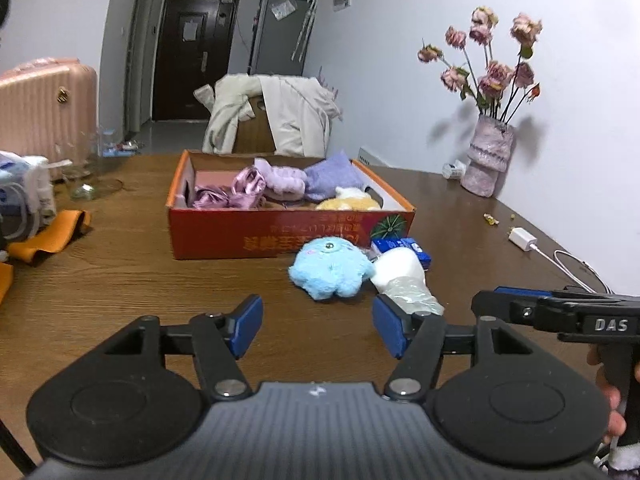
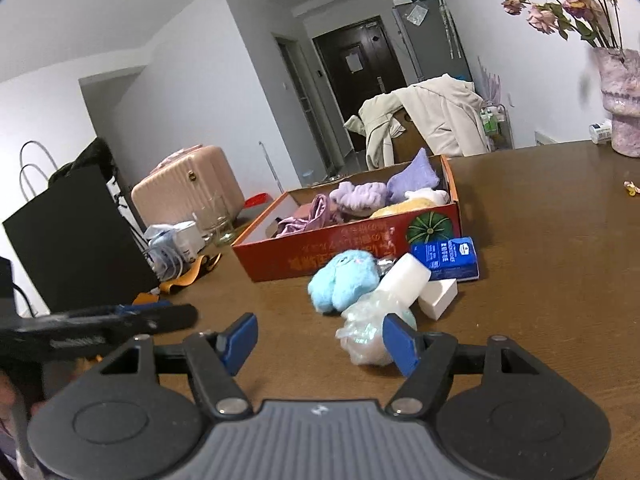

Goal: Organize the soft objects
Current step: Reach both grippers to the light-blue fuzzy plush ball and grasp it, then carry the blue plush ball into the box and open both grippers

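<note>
Left gripper [image 1: 318, 326]: jaws apart and empty, hovering low over the table [image 1: 120, 280], aimed toward the blue plush [image 1: 330, 268] but short of it.

Right gripper [image 2: 320, 344]: jaws apart, nothing clamped; its right pad sits in front of the wrapped bundle [image 2: 370, 334], though whether it touches cannot be told.

Side by side: each gripper shows at the edge of the other's view, the two held close and level with each other.

Blue plush: lies on the table just in front of the box [image 1: 224, 236], against its near wall, not yet inside.

Wrapped bundle: a soft lump in clear film, just beside the plush on the near side, leaning on a white block [image 2: 404, 278].

Box: a red carton, open at the top, already holding purple cloths [image 1: 280, 182] and a yellow plush [image 1: 352, 202].

Hard items: a blue packet [image 2: 446, 258] and a white carton [image 2: 438, 298] crowd the box's right corner.

Step in hand: by the look of it, the approach to the soft things still outside the box.

Next move: likely calls for easing one gripper forward until the plush or bundle sits between the pads, closing gently, then lifting clear of the near wall.

Risk: the film may slip, and the white block could be knocked.
</note>
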`<state>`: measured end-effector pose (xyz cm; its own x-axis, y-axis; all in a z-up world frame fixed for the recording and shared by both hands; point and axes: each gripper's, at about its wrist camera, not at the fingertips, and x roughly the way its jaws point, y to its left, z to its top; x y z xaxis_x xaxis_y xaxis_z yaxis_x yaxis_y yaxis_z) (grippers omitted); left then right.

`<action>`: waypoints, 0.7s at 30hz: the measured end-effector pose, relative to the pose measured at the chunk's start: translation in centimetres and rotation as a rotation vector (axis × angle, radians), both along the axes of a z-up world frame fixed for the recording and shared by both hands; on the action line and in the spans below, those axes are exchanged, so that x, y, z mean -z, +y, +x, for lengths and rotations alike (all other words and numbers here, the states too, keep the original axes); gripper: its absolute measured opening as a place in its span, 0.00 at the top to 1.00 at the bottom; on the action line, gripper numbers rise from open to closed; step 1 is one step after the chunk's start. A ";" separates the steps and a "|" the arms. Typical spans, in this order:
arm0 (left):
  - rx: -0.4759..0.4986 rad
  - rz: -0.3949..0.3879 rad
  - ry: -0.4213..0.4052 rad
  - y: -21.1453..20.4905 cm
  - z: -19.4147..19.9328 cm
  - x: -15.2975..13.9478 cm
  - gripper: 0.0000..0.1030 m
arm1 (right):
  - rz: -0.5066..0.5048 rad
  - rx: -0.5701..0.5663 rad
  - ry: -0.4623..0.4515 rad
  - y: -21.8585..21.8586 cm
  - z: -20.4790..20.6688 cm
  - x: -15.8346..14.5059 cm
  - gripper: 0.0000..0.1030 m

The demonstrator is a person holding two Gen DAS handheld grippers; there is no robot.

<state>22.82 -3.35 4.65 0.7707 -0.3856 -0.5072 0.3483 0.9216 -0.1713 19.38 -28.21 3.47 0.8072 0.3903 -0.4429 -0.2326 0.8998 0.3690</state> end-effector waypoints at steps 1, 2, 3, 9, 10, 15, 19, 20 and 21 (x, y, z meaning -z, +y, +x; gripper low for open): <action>0.004 -0.002 0.014 -0.3 1.0 0.5 0.39 | -0.004 0.002 0.004 0.1 0.6 0.1 0.42; 0.013 -0.005 0.027 -0.7 2.1 1.1 0.39 | -0.015 0.001 0.011 0.3 1.5 0.3 0.43; 0.015 -0.007 0.041 -1.0 3.4 1.7 0.39 | -0.025 -0.003 0.012 0.4 2.2 0.4 0.45; 0.040 0.000 0.086 -3.0 10.2 4.8 0.39 | -0.043 -0.037 0.025 1.5 9.0 1.0 0.58; 0.039 0.000 0.088 -3.1 11.1 5.2 0.39 | -0.041 -0.038 0.038 1.7 10.5 1.3 0.59; 0.064 -0.047 0.128 -3.0 13.9 7.1 0.44 | -0.101 -0.048 0.092 3.3 15.8 2.6 0.59; 0.095 -0.113 0.183 -2.6 14.7 8.1 0.64 | -0.133 -0.066 0.144 4.3 17.9 4.2 0.59; 0.098 -0.119 0.181 -2.5 14.7 8.1 0.66 | -0.149 -0.066 0.142 4.5 18.0 4.5 0.59; 0.097 -0.125 0.183 -2.4 14.7 8.0 0.68 | -0.155 -0.066 0.140 4.7 18.0 4.7 0.60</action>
